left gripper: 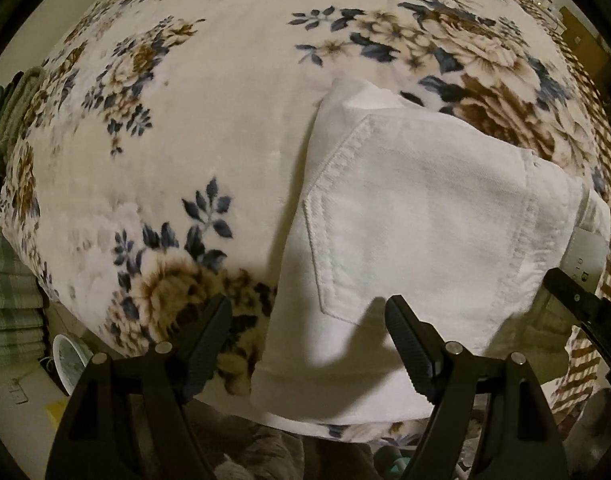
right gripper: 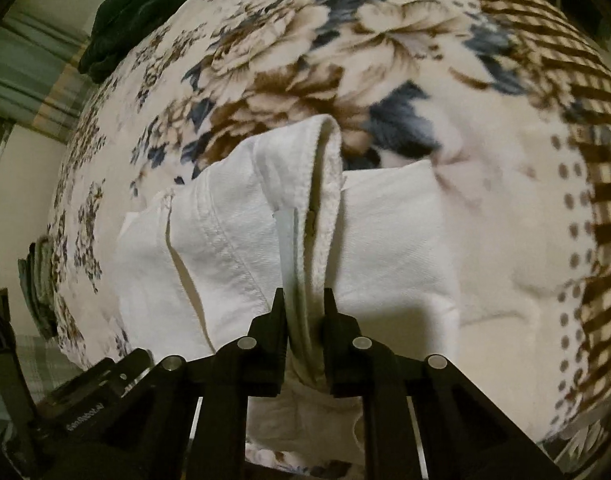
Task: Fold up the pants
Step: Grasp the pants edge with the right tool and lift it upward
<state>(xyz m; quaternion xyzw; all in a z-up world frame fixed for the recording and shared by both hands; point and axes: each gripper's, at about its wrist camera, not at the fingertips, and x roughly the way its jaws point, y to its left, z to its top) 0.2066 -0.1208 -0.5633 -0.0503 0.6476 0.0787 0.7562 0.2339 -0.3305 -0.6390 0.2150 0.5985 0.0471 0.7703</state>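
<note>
White pants (left gripper: 425,220) lie folded on a floral blanket, back pocket facing up. My left gripper (left gripper: 309,340) hovers open over their near left edge; the right finger is above the cloth, the left finger above the blanket, and neither presses on anything. In the right wrist view the pants (right gripper: 225,240) show a raised ridge of waistband and fly. My right gripper (right gripper: 305,312) is shut on that ridge, with cloth pinched between both pads. The right gripper's black body (left gripper: 585,304) shows at the pants' right edge, and the left gripper's body (right gripper: 105,380) at the lower left.
The blanket (left gripper: 225,100) covers a bed and has a brown checked border (right gripper: 585,160) at the right. A dark green garment (right gripper: 145,8) lies at the far end, and folded green cloth (left gripper: 9,120) at the left edge. A white round fan (left gripper: 69,360) stands on the floor below.
</note>
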